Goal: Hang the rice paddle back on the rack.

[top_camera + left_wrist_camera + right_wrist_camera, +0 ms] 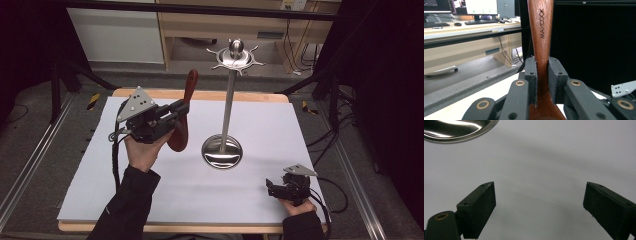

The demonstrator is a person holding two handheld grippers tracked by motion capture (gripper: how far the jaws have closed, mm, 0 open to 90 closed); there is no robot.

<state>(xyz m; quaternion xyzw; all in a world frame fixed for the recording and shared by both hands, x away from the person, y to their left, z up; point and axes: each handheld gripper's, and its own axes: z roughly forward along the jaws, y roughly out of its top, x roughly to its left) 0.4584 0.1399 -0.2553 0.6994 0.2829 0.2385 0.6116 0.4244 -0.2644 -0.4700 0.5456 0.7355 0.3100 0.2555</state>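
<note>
A brown wooden spoon (pixel 186 111) is held upright above the white table, handle up and bowl down. My left gripper (pixel 180 109) is shut on its neck; in the left gripper view the two black pads clamp the wooden spoon (pixel 541 45), which bears the word MAXCOOK. To its right stands a steel utensil stand (pixel 229 95) with a hooked crown on top and a round base (pixel 222 151). My right gripper (pixel 270 189) rests low near the table's front right, open, its jaws wide apart over bare white surface (pixel 539 210).
The white board (pixel 150 195) covers a wooden table. A rim of the stand's steel base (pixel 456 132) lies at the upper left of the right gripper view. Desks, monitors and cables stand beyond the table.
</note>
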